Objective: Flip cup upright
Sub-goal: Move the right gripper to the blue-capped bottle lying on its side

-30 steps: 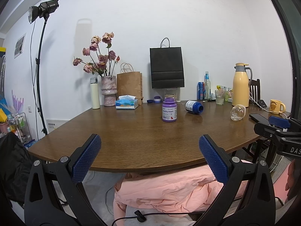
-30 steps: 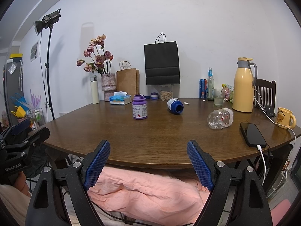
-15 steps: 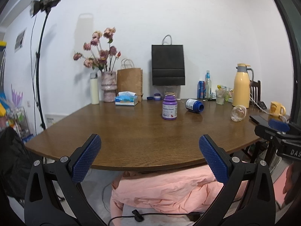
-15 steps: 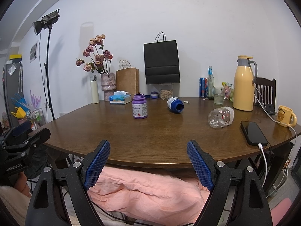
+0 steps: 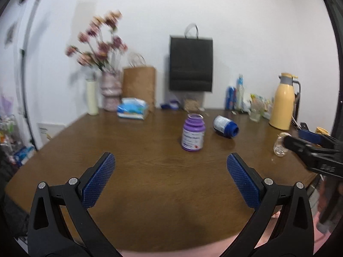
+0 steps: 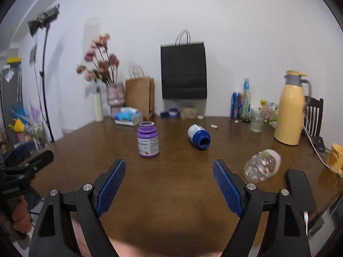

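Observation:
A clear glass cup (image 6: 262,167) lies on its side on the brown table (image 6: 171,182), right of my right gripper (image 6: 169,182); in the left wrist view the cup (image 5: 279,146) is partly hidden behind the right gripper's fingers (image 5: 308,136). A blue bottle (image 6: 199,136) also lies on its side mid-table, mouth toward me. A purple bottle (image 6: 148,140) stands upright. My right gripper is open and empty over the table's near part. My left gripper (image 5: 170,178) is open and empty, also over the near table.
A yellow thermos (image 6: 291,108), a drinking glass (image 6: 256,123), cans and a yellow mug (image 6: 335,157) stand at the right. A black phone (image 6: 300,187) lies near the right edge. A flower vase (image 6: 114,98), tissue pack (image 6: 128,116) and paper bags (image 6: 183,70) line the back.
Both grippers have moved forward and up, from below the table edge to over the table. The cup and bottles now look closer. Both grippers stay open.

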### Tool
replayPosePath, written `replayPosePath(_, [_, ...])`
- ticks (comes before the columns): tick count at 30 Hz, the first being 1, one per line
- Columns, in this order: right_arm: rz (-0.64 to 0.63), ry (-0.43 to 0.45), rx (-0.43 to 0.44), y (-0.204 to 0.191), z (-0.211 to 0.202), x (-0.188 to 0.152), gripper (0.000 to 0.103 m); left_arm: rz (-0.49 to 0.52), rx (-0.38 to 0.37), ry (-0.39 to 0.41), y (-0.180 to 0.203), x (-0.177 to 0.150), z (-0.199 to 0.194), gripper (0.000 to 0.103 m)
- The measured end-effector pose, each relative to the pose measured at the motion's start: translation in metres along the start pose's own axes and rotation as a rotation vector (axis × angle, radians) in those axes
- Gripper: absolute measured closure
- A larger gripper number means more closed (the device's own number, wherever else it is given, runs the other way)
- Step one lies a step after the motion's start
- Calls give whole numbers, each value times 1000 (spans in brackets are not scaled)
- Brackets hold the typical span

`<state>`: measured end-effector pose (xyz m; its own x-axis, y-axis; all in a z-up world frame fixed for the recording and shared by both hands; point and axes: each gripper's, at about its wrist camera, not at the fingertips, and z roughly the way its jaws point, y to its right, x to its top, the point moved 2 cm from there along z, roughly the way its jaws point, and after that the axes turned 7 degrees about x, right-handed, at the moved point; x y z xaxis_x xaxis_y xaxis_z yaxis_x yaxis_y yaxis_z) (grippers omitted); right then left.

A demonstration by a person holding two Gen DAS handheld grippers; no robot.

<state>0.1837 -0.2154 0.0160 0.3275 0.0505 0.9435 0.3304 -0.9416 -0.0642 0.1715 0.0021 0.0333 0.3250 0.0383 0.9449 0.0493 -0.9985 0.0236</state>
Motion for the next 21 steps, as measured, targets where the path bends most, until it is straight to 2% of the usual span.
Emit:
replayPosePath(4, [-38, -93, -6, 19, 49, 21, 15, -32, -43, -57, 8, 21, 35, 0])
replayPosePath(7, [-67, -150, 0, 35, 87, 37, 15, -11, -63, -93, 20, 33, 61, 0])
replayPosePath(8, [-60, -164, 8, 41, 98, 41, 15, 8, -74, -110, 26, 38, 72, 0])
replayPosePath(12, [11, -314, 25, 75, 171, 53, 15, 72, -63, -133, 45, 48, 117, 0])
replayPosePath(14, [33, -344, 4, 88, 202, 55, 15, 84, -58, -149, 49, 50, 140, 0])
replayPosePath(16, [57, -355, -19, 99, 228, 57, 15, 76, -66, -196, 51, 49, 167, 0])
replayPosePath(21, [111, -458, -54, 123, 290, 51, 15, 38, -106, -297, 53, 48, 209, 0])
